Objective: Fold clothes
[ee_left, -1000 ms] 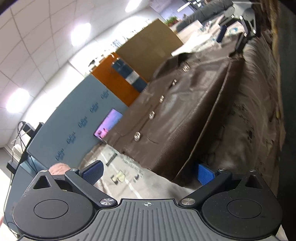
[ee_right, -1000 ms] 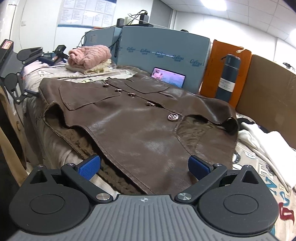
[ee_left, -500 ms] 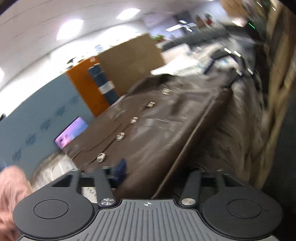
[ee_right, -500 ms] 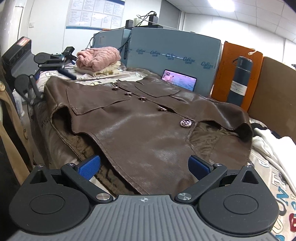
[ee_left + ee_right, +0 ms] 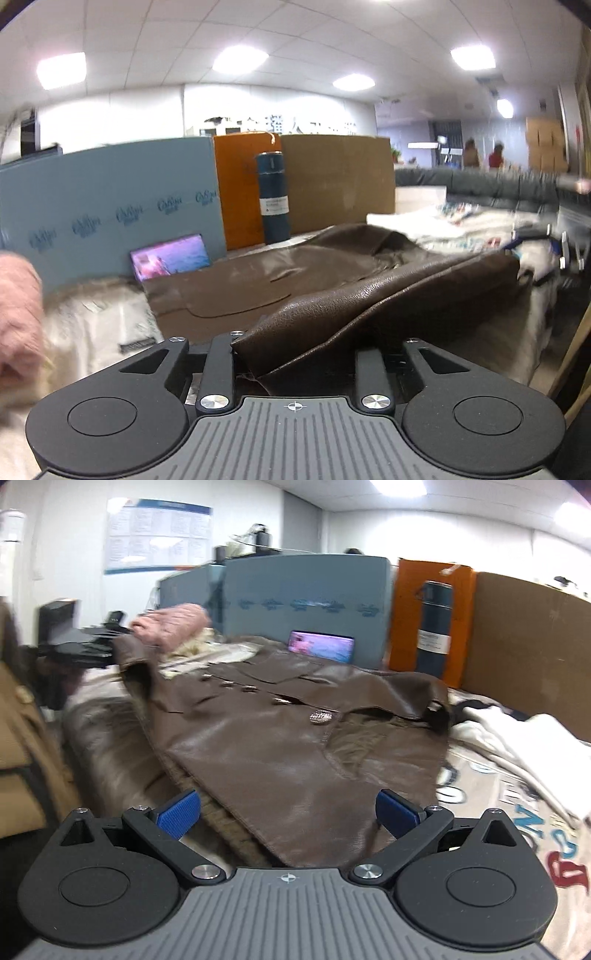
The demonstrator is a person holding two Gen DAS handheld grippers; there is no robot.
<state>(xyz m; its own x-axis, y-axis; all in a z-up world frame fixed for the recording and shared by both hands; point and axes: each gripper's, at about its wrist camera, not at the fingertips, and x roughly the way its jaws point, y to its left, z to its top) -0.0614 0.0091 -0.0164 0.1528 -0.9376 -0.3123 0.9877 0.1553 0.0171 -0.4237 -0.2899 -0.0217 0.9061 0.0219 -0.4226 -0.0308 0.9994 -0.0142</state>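
A brown leather jacket (image 5: 280, 746) with metal buttons lies spread on the cloth-covered table. In the left wrist view my left gripper (image 5: 293, 363) is shut on a corner of the jacket (image 5: 332, 314) and holds that edge raised off the table. My right gripper (image 5: 288, 812) is open, its blue pads (image 5: 177, 814) on either side of the jacket's near edge, holding nothing. The left gripper also shows in the right wrist view (image 5: 85, 650) at the jacket's far left corner.
A pink sweater (image 5: 170, 626) lies at the far left. A phone with a lit screen (image 5: 320, 646) leans on the blue board. A dark blue bottle (image 5: 436, 627) stands against the orange panel. White clothes (image 5: 517, 738) lie at the right on the printed cloth.
My left gripper has shut on the jacket's corner, swung level and lifted that edge. My right gripper stayed open and moved a little nearer the jacket.
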